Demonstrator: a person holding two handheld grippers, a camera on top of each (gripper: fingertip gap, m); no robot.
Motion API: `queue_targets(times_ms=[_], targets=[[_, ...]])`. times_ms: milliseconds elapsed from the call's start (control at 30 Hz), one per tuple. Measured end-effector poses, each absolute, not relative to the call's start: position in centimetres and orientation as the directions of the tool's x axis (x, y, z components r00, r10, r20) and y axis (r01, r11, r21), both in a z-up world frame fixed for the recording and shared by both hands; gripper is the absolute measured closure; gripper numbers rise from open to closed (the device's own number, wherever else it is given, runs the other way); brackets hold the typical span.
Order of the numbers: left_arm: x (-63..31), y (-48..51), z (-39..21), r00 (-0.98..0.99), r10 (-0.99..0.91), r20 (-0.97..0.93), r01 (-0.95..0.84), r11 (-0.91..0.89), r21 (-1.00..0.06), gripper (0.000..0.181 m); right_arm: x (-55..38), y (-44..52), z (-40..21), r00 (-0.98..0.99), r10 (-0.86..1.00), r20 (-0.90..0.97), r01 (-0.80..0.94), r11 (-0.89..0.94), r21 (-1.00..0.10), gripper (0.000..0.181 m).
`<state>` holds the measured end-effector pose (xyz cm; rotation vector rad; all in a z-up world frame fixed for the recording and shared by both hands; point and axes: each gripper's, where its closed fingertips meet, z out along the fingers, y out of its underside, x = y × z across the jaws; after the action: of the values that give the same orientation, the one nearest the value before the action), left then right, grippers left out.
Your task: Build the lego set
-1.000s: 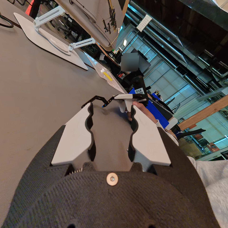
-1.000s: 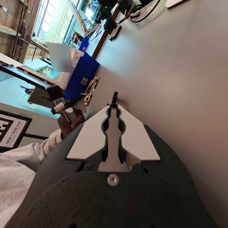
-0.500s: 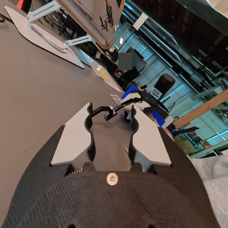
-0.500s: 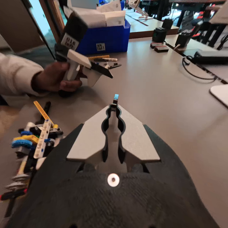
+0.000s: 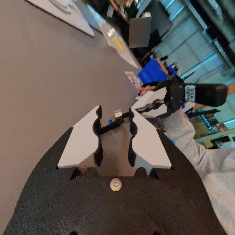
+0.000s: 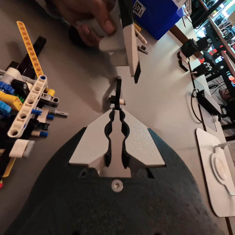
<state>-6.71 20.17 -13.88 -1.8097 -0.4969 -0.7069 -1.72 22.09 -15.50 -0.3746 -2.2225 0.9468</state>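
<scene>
1. Left wrist view. Grey tabletop under a workshop background of blue-lit windows, all motion-blurred. Left gripper wide open, nothing between the fingers. Black lego beam just beyond the fingertips, carrying a blue pin and a pale peg; far end held by the right gripper, which comes in from the right with its white fingers closed.

2. Same view, containers. Blue bin far right at the table edge; contents not readable here. Clear plastic bag with a yellow piece inside, lying flat farther along the table.

3. Right wrist view. Grey tabletop again, cables and white stand bases to the right. Right gripper pinched on the near tip of the black lego beam, beam pointing away and clear of the table; pale peg sticking out right, small black stub left. Left gripper just beyond the beam's far end, apart from it.

4. Same view. Partly built lego model near left on the table: white, yellow and black beams, blue pins, gears. Blue bin far centre; interior out of view.

5. Judgement on step in hand: likely a handover or regrip of the beam. Best done by closing the left fingers on bare beam between the pegs, squarely, before releasing the right; thin tip grip could pivot.
</scene>
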Motion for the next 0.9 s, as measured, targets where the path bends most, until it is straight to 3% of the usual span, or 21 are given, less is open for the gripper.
queue_targets(times_ms=[300,900], targets=[[-4.6,19.4,-15.7,0.790,-0.003,0.613,0.534,-0.489,-0.690,0.152,-1.7,22.8,-16.7,-0.747,0.541,0.386,0.088,0.656,-0.750,0.175],[-5.4,19.3,-14.6,0.673,-0.043,0.738,0.664,-0.405,-0.629,0.150,-1.6,23.1,-18.3,-0.767,0.540,0.346,0.151,0.677,-0.720,0.175]])
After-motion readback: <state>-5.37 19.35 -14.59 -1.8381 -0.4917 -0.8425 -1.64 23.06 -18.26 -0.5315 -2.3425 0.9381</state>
